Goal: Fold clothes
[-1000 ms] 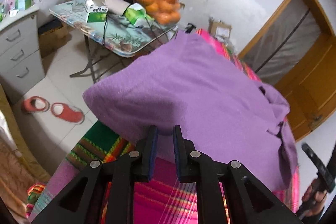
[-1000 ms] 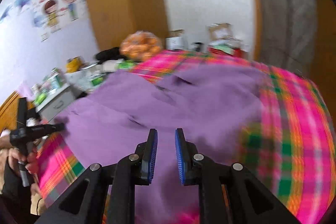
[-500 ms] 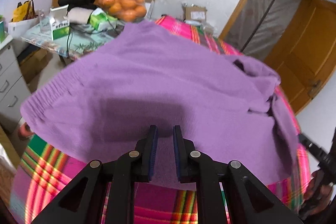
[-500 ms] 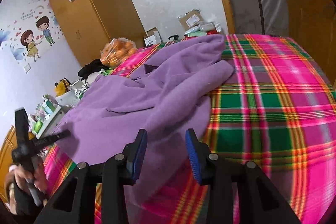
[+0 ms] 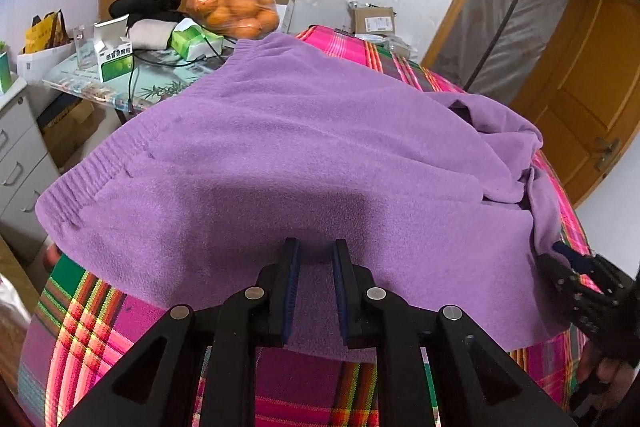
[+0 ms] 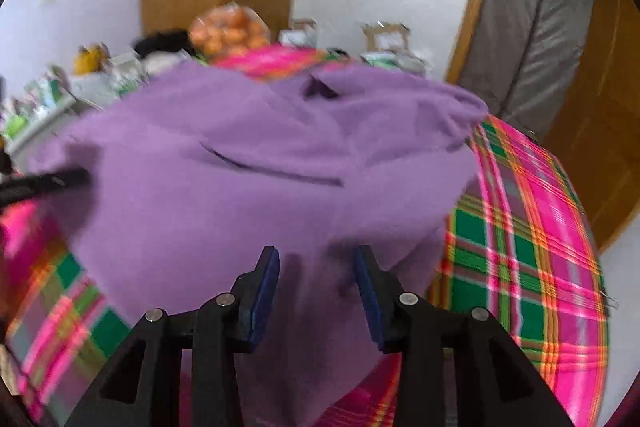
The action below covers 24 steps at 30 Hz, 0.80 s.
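Observation:
A purple knit sweater (image 5: pixel 304 155) lies spread on a pink and green plaid cloth (image 5: pixel 92 323), with a bunched sleeve at its right side. My left gripper (image 5: pixel 314 255) is over the sweater's near edge, jaws slightly apart and nothing between them. In the right wrist view the sweater (image 6: pixel 256 155) fills the middle, blurred. My right gripper (image 6: pixel 316 259) is open wide above its near edge and holds nothing. The right gripper also shows in the left wrist view (image 5: pixel 576 267) at the sweater's right corner.
A folding table (image 5: pixel 132 83) at the back left holds a bag of oranges (image 5: pixel 232 7), boxes and cables. White drawers (image 5: pixel 16 155) stand at far left. Wooden doors (image 5: pixel 580 75) are at the right. Cardboard boxes (image 5: pixel 372 21) sit beyond the cloth.
The left gripper has moved forward over the sweater's near edge. The right gripper opened its jaws wide and swung left toward the sweater.

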Motion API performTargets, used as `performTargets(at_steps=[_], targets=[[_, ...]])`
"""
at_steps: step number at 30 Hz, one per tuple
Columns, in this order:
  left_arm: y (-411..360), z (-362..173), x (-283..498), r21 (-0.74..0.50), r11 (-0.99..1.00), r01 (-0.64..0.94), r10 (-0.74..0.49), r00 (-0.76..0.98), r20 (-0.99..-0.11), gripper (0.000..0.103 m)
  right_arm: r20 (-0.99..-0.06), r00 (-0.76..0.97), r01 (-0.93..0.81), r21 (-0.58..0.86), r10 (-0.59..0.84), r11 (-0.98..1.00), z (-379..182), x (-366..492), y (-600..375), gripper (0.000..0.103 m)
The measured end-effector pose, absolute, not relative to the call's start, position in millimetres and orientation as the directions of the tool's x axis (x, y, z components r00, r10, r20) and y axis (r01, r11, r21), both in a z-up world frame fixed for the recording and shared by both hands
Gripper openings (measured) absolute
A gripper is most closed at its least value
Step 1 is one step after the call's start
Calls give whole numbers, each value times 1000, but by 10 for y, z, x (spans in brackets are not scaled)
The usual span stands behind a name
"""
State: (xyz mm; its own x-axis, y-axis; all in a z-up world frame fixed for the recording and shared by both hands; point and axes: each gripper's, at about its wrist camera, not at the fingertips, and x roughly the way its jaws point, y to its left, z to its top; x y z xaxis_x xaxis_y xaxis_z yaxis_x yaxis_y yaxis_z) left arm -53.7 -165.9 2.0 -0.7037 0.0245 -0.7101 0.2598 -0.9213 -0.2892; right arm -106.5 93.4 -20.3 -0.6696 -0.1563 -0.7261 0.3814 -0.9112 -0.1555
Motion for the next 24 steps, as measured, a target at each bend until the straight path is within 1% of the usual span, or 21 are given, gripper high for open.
performTargets(at_steps=[1,2,3,8,12,14,16,18,20,22,24], targets=[[-1657,22,-535,-288,-922,260,23,-703,-711,17,-728,-670,361,-149,-145,-921,-216,-1068,996,34],[-1656,24,-534,-286,-922,260,22,-703,-711,17,-725,-673,341,-123,-150,-932,-206,-1048,1092,18],[-1654,25,-533,-284,-923,260,21,-703,-711,17,-721,-675,320,-97,-155,-942,-196,-1028,1188,11],[-1642,27,-536,-277,-925,259,17,-700,-714,17,-700,-691,215,38,-179,-976,-144,-928,1669,10],[-1676,20,-530,-301,-919,256,36,-706,-708,17,-682,-705,128,148,-195,-981,-103,-847,2053,10],[-1683,19,-529,-310,-916,255,42,-708,-705,17,-687,-688,89,239,-233,-967,-142,-793,2248,10],[-1684,19,-528,-315,-915,254,45,-709,-704,17,-714,-654,47,292,-250,-955,-224,-769,2392,10],[-1683,19,-526,-317,-914,254,46,-709,-704,17,-735,-632,29,294,-245,-955,-254,-734,2466,15],[-1686,18,-525,-313,-915,254,44,-708,-705,17,-735,-641,33,260,-219,-965,-208,-650,2466,24],[-1676,19,-526,-306,-917,255,39,-706,-707,17,-710,-680,54,199,-182,-979,-96,-589,2416,25],[-1671,22,-532,-299,-919,256,34,-705,-709,17,-679,-720,84,118,-142,-989,17,-586,2315,29]])
